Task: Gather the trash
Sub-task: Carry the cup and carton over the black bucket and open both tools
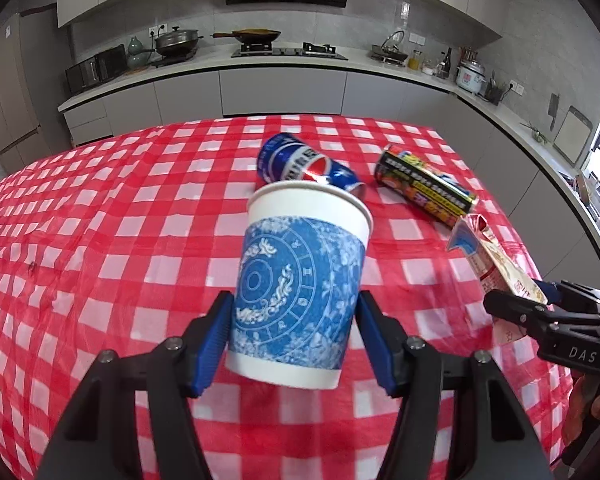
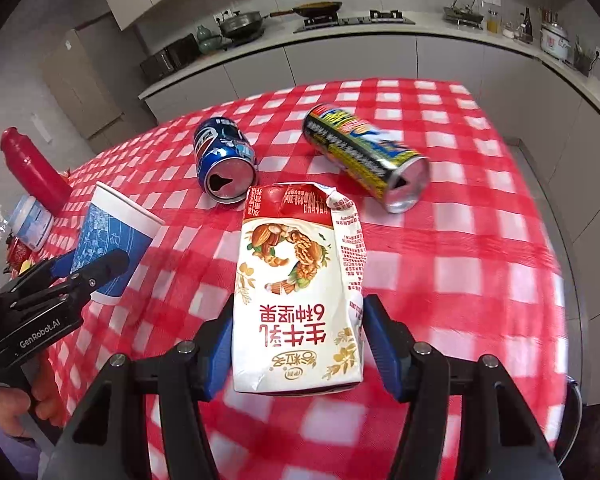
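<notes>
You had paper cup (image 1: 300, 288) clamped in left gripper (image 1: 296, 344), milk carton (image 2: 300, 292) clamped in right gripper (image 2: 298, 344); blue can (image 2: 225, 168) and black can (image 2: 364, 156) lay uncollected on tablecloth (image 2: 480, 260).

between the left gripper's (image 1: 294, 332) ribbed blue plastic pads (image 1: 214, 340) sat a matt paper cup (image 1: 300, 280) with a smooth blue printed band. between the right gripper's (image 2: 298, 344) matt black plastic fingers was a creased, slightly glossy paper carton (image 2: 300, 292). beyond both jaws lay two shiny metal cans, one blue (image 2: 224, 160), one black (image 2: 364, 152), on a thin, wrinkled, glossy plastic-looking checked cloth (image 1: 100, 240).
</notes>
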{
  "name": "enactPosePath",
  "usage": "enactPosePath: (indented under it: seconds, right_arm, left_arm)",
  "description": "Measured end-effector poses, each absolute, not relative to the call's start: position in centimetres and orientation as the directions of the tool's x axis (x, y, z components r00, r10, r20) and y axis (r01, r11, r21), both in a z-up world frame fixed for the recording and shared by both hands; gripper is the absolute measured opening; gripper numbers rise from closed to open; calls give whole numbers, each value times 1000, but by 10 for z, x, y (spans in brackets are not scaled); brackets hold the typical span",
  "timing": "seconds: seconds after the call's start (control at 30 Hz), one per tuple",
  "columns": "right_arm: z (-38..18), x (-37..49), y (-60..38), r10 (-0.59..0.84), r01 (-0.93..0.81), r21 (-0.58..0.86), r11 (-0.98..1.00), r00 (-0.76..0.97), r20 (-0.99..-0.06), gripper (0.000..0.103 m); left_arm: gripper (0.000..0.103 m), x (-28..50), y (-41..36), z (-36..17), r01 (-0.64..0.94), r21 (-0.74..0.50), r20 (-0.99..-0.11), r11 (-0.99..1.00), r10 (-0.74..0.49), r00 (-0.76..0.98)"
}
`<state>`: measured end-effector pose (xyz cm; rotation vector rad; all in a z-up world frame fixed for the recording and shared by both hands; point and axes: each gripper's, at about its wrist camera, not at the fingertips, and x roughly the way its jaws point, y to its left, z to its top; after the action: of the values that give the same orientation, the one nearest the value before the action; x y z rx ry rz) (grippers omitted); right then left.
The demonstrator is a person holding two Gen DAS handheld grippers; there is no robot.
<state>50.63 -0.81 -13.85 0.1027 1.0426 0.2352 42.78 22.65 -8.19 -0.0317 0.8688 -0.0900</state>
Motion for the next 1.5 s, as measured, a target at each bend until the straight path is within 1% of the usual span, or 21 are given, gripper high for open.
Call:
enactPosePath:
  seconds: [0.13, 0.23, 0.33, 0.37, 0.43, 0.5, 0.6, 0.8, 0.9, 1.0, 1.07, 1.17, 1.3, 1.43, 1.5]
  right_arm:
    - [-131, 483, -42, 211, -97, 189, 977, 504, -837, 62]
    - [-128, 462, -72, 160, -15, 178, 984, 522, -838, 62]
    - [-126, 437, -103, 77, 97, 151, 984, 533, -843, 61]
    - [-126, 429, -115, 57, 139, 153, 978, 529, -847, 57]
    - [-127, 411, -135, 25, 207, 154, 966, 518, -855, 57]
    - [-124, 394, -155, -20, 262, 131, 956, 504, -864, 57]
    - [-125, 377, -179, -51, 309, 118, 944, 487, -872, 57]
    - [-132, 355, -226, -12, 343, 193, 919, 515, -857, 56]
    - [-133, 345, -254, -8, 337, 203, 919, 533, -846, 56]
    - [-147, 338, -292, 1, 344, 203, 917, 507, -862, 56]
    - [-166, 333, -319, 10, 349, 197, 916, 470, -883, 56]
    - [-194, 325, -351, 27, 365, 196, 910, 419, -908, 56]
    - [-227, 314, -380, 51, 374, 192, 907, 357, -933, 56]
    - [-247, 306, -395, 59, 379, 175, 909, 299, -952, 57]
    - [-253, 302, -400, 56, 378, 160, 912, 272, -961, 59]
  left_arm:
    - [63, 416, 204, -76, 93, -73, -759, 993, -116, 641]
    - [63, 409, 183, -72, 156, -68, -753, 986, -153, 640]
    - [63, 406, 160, -74, 234, -64, -752, 970, -201, 628]
    - [63, 405, 153, -74, 257, -66, -754, 964, -217, 621]
    - [63, 402, 137, -76, 301, -82, -759, 950, -255, 599]
    - [63, 396, 121, -76, 335, -95, -760, 938, -285, 584]
    - [63, 390, 92, -78, 387, -90, -766, 917, -312, 561]
    - [63, 372, 32, -73, 440, -76, -766, 895, -335, 549]
    - [63, 368, -8, -71, 451, -84, -765, 888, -348, 543]
    - [63, 366, -57, -71, 474, -102, -774, 875, -369, 514]
    - [63, 368, -83, -74, 490, -110, -784, 865, -379, 492]
    - [63, 368, -124, -87, 509, -129, -809, 851, -387, 442]
    - [63, 364, -163, -109, 520, -120, -850, 846, -358, 386]
    - [63, 358, -192, -137, 527, -105, -890, 844, -316, 330]
    - [64, 358, -202, -151, 525, -94, -910, 846, -287, 299]
